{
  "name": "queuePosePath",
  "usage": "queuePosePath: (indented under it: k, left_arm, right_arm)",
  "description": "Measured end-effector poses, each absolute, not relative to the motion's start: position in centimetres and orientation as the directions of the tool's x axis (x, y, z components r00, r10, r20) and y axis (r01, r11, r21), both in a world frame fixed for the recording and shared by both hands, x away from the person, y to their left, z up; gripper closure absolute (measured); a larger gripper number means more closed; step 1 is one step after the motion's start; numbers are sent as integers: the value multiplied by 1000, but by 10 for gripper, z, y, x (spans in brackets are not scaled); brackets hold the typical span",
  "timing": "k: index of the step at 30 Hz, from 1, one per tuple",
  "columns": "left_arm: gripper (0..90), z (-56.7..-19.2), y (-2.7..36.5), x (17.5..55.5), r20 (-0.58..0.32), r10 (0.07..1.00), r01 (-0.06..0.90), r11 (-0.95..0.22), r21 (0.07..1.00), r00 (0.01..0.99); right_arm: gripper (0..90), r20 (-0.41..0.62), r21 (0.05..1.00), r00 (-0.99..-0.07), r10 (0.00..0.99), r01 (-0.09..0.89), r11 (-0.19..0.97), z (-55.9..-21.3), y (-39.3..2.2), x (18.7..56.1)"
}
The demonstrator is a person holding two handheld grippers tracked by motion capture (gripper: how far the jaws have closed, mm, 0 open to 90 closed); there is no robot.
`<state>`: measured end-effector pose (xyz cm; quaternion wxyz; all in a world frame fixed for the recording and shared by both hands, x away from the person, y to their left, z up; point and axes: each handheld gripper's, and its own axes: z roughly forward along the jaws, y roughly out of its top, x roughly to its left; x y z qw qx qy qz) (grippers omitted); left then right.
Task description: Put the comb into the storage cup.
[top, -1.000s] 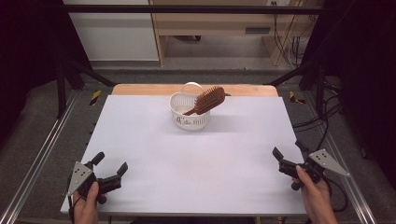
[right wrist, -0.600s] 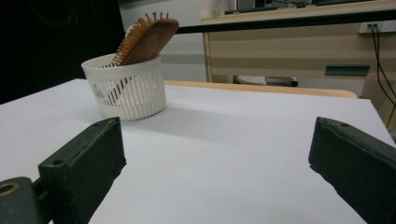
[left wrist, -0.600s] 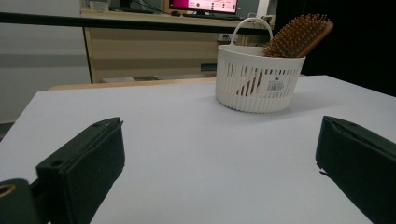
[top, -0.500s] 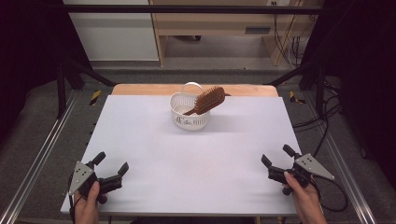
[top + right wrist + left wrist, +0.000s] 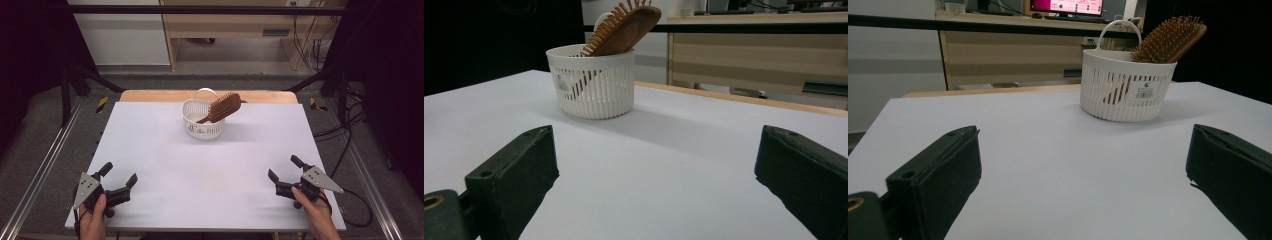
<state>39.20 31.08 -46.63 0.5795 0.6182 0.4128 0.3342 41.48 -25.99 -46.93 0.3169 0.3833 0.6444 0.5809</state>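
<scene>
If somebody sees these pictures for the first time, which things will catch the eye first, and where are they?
The eye goes first to the white slatted basket at the far middle of the white table, with a brown wooden hairbrush leaning in it, its bristled head sticking out over the rim. Next come the two open hand-held grippers at the near edge: the left hand-held gripper and the right hand-held gripper, both holding nothing.

A lab: framed white table (image 5: 150, 150), trailing cables (image 5: 310, 45), monitor (image 5: 1068, 6) behind.
</scene>
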Motion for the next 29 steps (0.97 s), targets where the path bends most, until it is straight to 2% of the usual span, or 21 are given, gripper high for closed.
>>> queuePosePath:
  k: [29]
  left_arm:
    - [11,-463,307,393,-77,878,124,20,992,472]
  right_arm:
    - [33,0,985,-554,832,141,94,-472,-226,427]
